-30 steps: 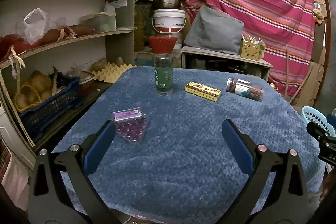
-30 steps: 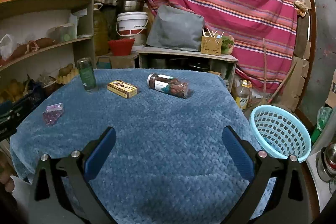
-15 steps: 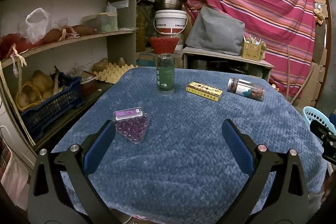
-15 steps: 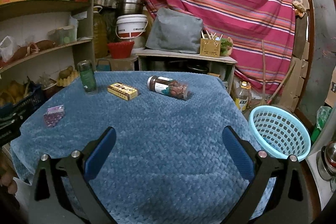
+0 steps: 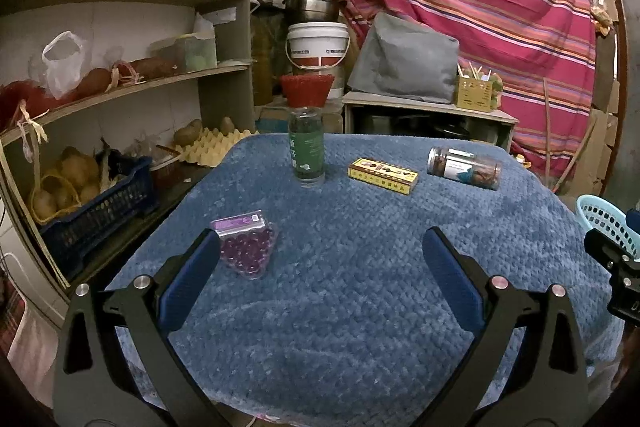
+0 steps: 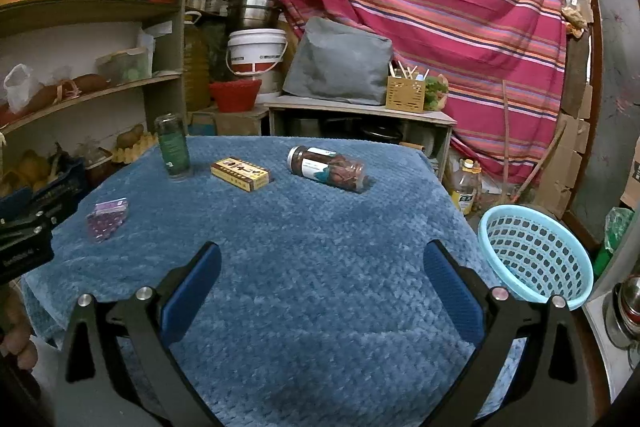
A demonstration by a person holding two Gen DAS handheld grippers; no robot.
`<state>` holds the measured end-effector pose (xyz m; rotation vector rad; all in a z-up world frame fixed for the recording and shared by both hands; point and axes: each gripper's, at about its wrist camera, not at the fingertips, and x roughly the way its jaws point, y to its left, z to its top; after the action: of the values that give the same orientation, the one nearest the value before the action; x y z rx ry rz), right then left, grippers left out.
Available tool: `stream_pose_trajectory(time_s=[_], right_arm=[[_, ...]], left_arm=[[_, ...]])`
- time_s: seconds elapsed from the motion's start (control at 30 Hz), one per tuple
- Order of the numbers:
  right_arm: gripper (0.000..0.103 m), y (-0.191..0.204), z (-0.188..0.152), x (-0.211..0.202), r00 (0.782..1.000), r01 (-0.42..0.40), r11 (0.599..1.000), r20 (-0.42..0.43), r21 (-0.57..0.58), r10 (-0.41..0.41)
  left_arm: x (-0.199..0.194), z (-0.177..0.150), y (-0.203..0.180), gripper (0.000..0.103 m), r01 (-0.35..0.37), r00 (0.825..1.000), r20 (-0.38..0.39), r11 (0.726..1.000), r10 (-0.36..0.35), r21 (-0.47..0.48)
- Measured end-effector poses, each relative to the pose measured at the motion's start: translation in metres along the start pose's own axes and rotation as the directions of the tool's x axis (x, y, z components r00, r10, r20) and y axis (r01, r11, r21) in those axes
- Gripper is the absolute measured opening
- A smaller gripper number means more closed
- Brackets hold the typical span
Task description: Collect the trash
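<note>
Tongs: your left gripper (image 5: 320, 259) and right gripper (image 6: 320, 261) both spread, empty.
Jar (image 6: 328, 169): ahead of your right gripper, lying down; may roll.
Basket (image 6: 536, 255): right, off-table; drops may miss.

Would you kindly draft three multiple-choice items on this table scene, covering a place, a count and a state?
1. Where is the light blue basket?
A. on the table
B. beside the table's right edge, lower down
C. on a shelf

2. How many items lie or stand on the blue cloth?
A. two
B. four
C. six

3. How is the brown jar?
A. upright
B. on its side
C. in the basket

Answers: 1 B, it sits beyond the cloth's edge; 2 B, green bottle, yellow box, jar, purple bead packet; 3 B, its length lies along the cloth.
</note>
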<state>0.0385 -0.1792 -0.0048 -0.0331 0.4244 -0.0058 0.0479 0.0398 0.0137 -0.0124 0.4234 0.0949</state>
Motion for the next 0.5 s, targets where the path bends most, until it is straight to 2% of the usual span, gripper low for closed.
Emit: stream_pose_trajectory(time_s=[0.5], right_arm=[[0.099, 0.0030, -0.0009, -0.0006, 1.000, -0.002, 1.000, 0.001, 0.001, 0.002]], left_arm=[[-0.0031, -0.0020, -0.0049, 0.098, -0.018, 1.000, 0.012, 1.000, 0.017, 0.023]])
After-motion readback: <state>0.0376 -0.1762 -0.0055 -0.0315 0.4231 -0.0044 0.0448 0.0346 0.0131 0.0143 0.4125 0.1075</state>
